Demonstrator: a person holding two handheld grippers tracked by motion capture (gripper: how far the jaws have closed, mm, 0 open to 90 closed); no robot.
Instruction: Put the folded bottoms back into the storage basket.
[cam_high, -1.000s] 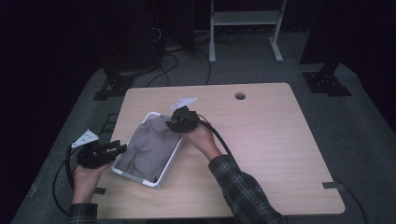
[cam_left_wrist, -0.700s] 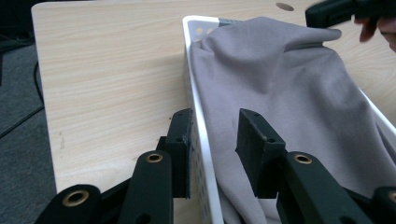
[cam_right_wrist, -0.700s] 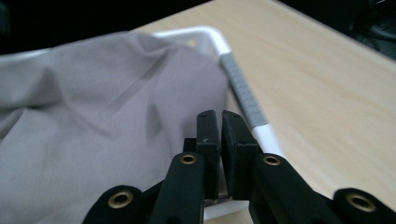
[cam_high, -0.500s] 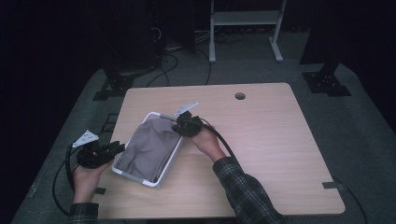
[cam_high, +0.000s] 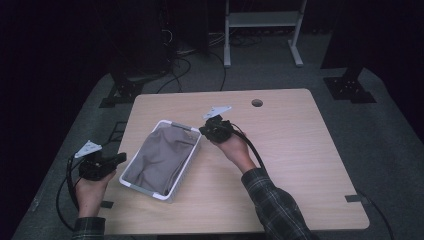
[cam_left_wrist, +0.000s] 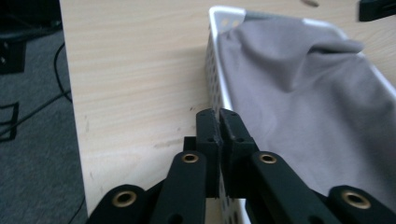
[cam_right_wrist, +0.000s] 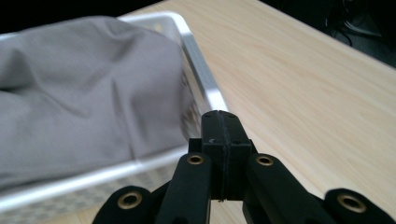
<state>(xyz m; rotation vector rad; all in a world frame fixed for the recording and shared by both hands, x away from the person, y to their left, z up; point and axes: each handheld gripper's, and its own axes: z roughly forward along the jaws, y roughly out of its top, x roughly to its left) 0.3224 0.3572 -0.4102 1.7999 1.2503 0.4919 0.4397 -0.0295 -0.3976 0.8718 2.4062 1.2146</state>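
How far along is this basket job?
Done: grey cloth lies inside the white perforated plastic basket. In hand: left gripper shut on the basket's wall; right gripper shut, empty, at the opposite corner. Left: probably moving the basket; its destination is unclear.

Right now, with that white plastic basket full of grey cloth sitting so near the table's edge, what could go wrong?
1. The white perforated plastic basket lies askew, one corner near the edge of the light wooden table; a nudge might tip it off.
2. The left gripper has just closed on the basket's thin rim; lifted from that side alone, the basket could tilt.
3. The crumpled grey cloth rises to the rim and could spill. The right gripper, shut on nothing, lends no support.
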